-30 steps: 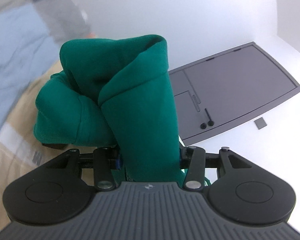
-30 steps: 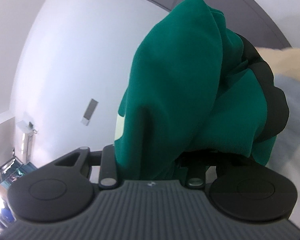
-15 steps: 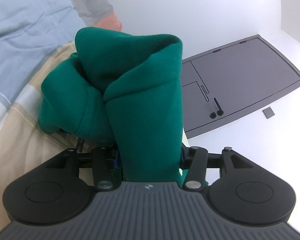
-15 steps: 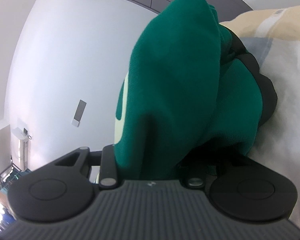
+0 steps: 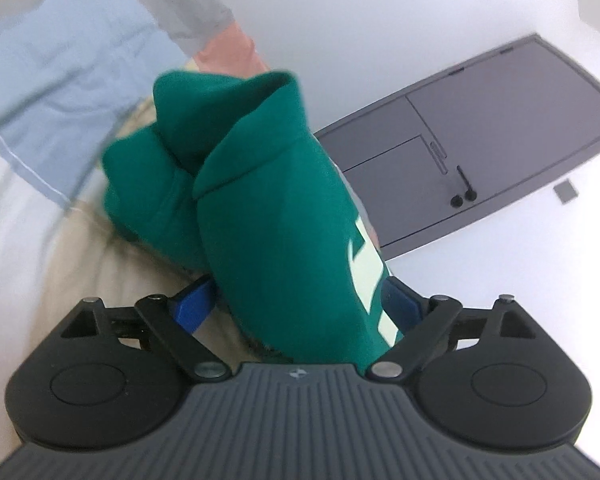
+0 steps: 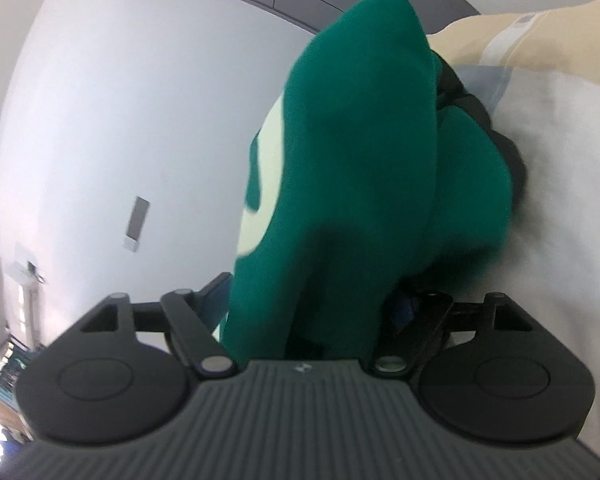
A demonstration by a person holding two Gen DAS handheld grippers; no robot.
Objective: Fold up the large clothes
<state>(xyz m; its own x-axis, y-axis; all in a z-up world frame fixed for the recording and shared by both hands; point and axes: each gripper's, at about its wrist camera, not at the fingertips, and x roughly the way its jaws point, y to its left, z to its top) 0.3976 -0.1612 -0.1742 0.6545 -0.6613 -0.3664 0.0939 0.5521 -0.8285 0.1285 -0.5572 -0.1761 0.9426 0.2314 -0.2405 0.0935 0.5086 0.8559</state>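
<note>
you're looking at a deep green fleece garment [image 5: 268,216] with pale mint block lettering [image 5: 366,276] printed on it; from the right wrist the same green garment [image 6: 364,152] shows a black lining [image 6: 500,148] at its edge. under it lies a pale blue, cream and beige striped bedsheet [image 5: 40,200]. the flat dark grey panel [image 5: 500,128] carries thin black outlines, on a plain white surface [image 5: 500,256]. a grey sleeve [image 5: 188,4] shows up top. blue pads [image 5: 192,304] sit on the black gripper fingers.
</note>
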